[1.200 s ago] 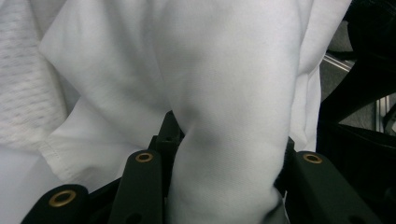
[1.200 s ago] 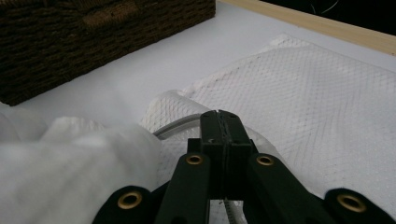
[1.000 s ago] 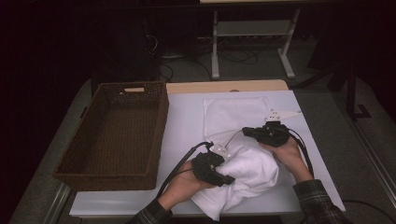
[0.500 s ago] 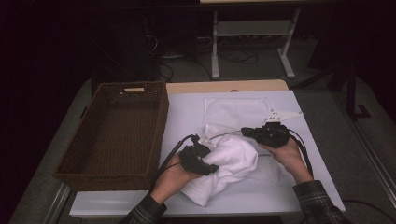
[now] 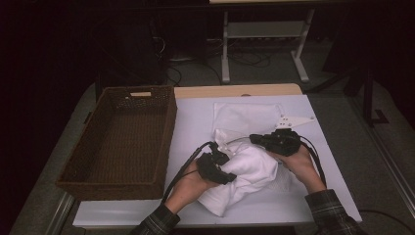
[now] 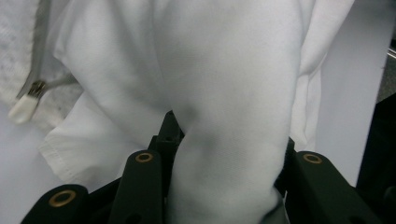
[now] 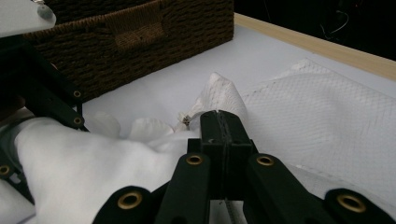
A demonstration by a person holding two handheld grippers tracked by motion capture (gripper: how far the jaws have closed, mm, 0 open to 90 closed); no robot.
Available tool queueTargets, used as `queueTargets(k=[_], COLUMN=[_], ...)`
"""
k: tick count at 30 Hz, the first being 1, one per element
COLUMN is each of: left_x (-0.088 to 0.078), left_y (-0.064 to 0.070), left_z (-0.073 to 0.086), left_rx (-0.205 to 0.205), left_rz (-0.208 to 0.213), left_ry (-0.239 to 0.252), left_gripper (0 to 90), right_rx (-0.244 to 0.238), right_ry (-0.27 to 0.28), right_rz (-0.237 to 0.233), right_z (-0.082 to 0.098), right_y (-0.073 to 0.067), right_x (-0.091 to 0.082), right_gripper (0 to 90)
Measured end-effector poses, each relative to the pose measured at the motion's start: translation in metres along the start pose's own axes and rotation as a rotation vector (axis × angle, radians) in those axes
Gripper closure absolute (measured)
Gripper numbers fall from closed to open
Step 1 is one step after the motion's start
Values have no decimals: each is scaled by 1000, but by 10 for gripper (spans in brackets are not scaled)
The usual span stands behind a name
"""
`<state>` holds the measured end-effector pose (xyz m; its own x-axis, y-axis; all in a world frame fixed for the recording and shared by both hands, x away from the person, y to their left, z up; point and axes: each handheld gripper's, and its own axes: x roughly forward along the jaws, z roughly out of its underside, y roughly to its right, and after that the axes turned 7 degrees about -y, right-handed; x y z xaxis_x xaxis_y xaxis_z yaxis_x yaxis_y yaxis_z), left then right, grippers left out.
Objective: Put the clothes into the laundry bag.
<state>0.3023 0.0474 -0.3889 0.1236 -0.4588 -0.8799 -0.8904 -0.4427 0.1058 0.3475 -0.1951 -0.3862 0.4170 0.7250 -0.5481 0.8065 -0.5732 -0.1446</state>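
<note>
Two tongs are working one white cloth (image 5: 249,169) on the bench (image 5: 195,122): your left tongs (image 5: 219,169) are clamping a thick fold, your right tongs (image 5: 259,140) are pinching its far edge closed, mesh bag (image 5: 247,117) lying just beyond.

White-topped table (image 5: 195,132), brown wicker basket (image 5: 120,139) at its left, flat mesh bag (image 5: 247,116), bunched white cloth (image 5: 244,178)

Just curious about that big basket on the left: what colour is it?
The basket is dark brown woven wicker; the right gripper view shows the weave best.
</note>
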Motion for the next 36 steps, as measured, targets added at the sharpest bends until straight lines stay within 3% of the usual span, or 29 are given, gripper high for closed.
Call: queueTargets(k=[2, 7, 13, 15, 28, 36], left_x=[2, 4, 2, 3, 18, 22], left_y=[-1, -13, -29, -32, -35, -35], left_z=[-4, -5, -2, -1, 0, 1], left_rx=[9, -28, -74, -84, -98, -108], left_rz=[-11, -11, -71, -71, -86, -85], left_ry=[-3, -9, -8, -8, -4, 14], left_gripper=[600, 600, 600, 600, 600, 598], right_rx=[-5, 6, 2, 1, -4, -38], right_ry=[2, 10, 11, 6, -60, -52], right_rz=[3, 16, 8, 7, 13, -46], right_z=[-1, 0, 0, 0, 16, -2], right_y=[0, 3, 0, -1, -11, -31], right_x=[-1, -6, -5, -4, -7, 15], right_gripper=[892, 892, 892, 892, 892, 891])
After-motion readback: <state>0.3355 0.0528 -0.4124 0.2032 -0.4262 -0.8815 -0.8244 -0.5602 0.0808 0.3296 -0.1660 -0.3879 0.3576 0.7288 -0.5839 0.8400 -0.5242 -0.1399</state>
